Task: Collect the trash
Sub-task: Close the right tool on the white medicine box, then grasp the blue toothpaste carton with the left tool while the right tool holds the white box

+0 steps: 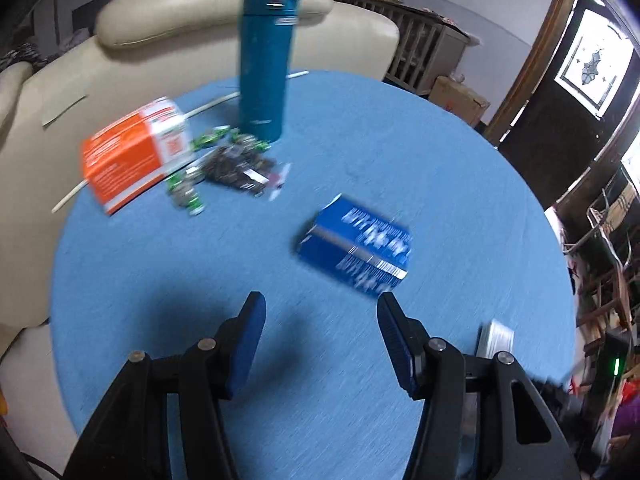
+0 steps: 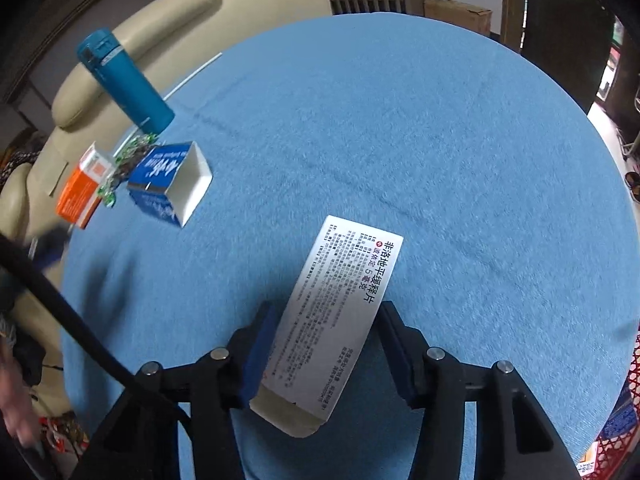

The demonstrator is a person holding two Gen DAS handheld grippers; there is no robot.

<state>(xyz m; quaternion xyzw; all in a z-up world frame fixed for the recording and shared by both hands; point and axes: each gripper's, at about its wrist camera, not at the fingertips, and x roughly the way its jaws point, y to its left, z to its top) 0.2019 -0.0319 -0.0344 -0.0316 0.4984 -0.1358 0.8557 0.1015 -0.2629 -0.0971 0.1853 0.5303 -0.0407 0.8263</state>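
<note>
A white medicine box (image 2: 340, 312) lies on the blue round table (image 2: 440, 140) between the fingers of my right gripper (image 2: 326, 308). The left pad sits against the box and a thin gap shows at the right pad. My left gripper (image 1: 320, 300) hangs open over bare tablecloth with nothing between its fingers. Just past its right fingertip lies a blue carton (image 1: 356, 248), whose open end shows in the right wrist view (image 2: 188, 188). An orange box (image 1: 132, 156) and a heap of crumpled wrappers (image 1: 236, 164) lie at the far left.
A tall teal flask (image 1: 264, 60) stands upright behind the wrappers. A thin white stick (image 1: 212, 104) runs along the table's far edge. A cream sofa (image 1: 160, 20) curves behind the table. A cardboard box (image 1: 460, 100) sits on the floor beyond.
</note>
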